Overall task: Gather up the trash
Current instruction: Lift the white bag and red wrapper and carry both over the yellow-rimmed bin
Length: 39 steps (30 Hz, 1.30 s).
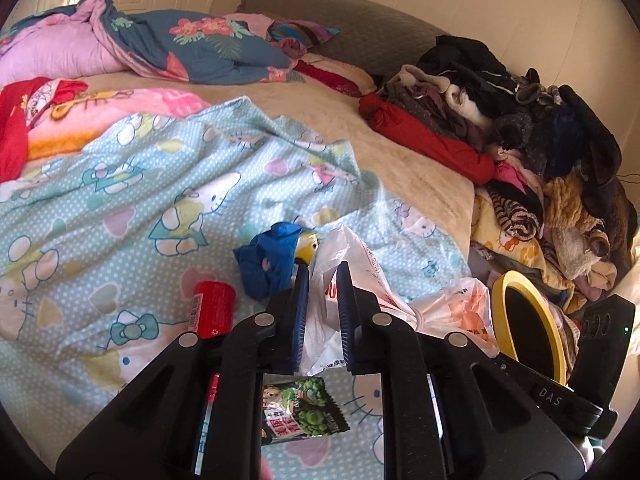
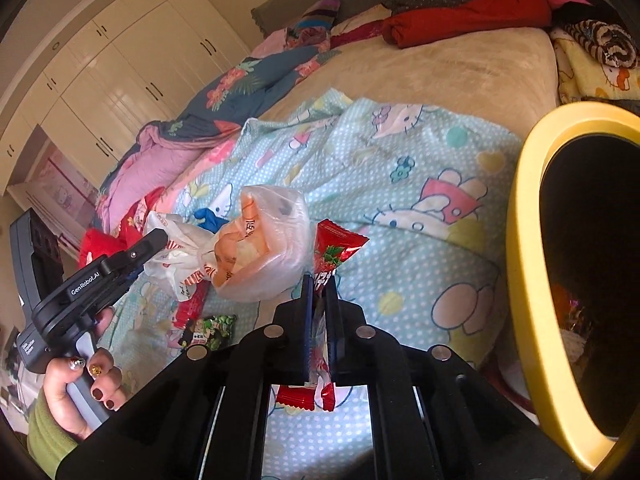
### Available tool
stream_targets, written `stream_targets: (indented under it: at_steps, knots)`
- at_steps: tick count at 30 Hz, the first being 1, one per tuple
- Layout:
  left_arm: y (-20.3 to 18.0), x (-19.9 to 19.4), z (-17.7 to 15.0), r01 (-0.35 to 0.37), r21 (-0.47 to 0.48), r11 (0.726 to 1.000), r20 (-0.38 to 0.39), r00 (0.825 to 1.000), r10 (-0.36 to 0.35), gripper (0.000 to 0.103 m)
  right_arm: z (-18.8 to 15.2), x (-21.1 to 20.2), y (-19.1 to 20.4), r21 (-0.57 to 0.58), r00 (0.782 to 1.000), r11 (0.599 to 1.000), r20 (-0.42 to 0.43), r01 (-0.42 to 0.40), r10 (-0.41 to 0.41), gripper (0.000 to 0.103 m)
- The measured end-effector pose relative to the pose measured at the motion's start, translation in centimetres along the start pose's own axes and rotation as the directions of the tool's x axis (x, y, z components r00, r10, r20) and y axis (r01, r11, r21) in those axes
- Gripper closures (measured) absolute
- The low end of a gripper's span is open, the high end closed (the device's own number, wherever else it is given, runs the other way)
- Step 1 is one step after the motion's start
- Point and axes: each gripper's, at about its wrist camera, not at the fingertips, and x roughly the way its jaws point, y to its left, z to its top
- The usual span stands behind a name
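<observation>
My left gripper [image 1: 322,280] is shut on a white plastic bag [image 1: 352,256] with red print, over the Hello Kitty sheet [image 1: 120,208]. The right wrist view shows that gripper [image 2: 157,240], held by a hand, pinching the bag's knotted white end. The bag's orange, translucent bulk [image 2: 260,248] bulges to its right. My right gripper [image 2: 319,286] is shut on a red snack wrapper [image 2: 336,246], which sticks out above and below the pads. A green snack packet [image 1: 304,408] lies on the sheet under my left gripper. A red can [image 1: 214,308] and a crumpled blue scrap [image 1: 268,264] lie left of it.
A bin with a yellow rim [image 2: 524,240] and a dark inside stands at the bed's right side, close to my right gripper. Piled clothes [image 1: 520,128] cover the bed's right edge. Quilts [image 1: 180,40] lie at the far end, and white wardrobes [image 2: 132,64] stand beyond.
</observation>
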Motion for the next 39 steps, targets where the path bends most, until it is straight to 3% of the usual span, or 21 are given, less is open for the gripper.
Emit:
stream_targets:
  at_steps: [19,39]
  knots:
    - [-4.9,-2.5,1.4,0.054,0.073,0.996,0.073,0.996,-0.060,0.095,3.0,-7.0,-1.1,-0.047,0.985,0.999,0.173,0.014,-0.006,0.097]
    - [-9.1,-3.2,1.1,0.090,0.136,0.987,0.080,0.992,-0.101,0.095,4.7,-12.0,-4.1,-0.001,0.959,0.999,0.282,0.037,-0.036,0.097]
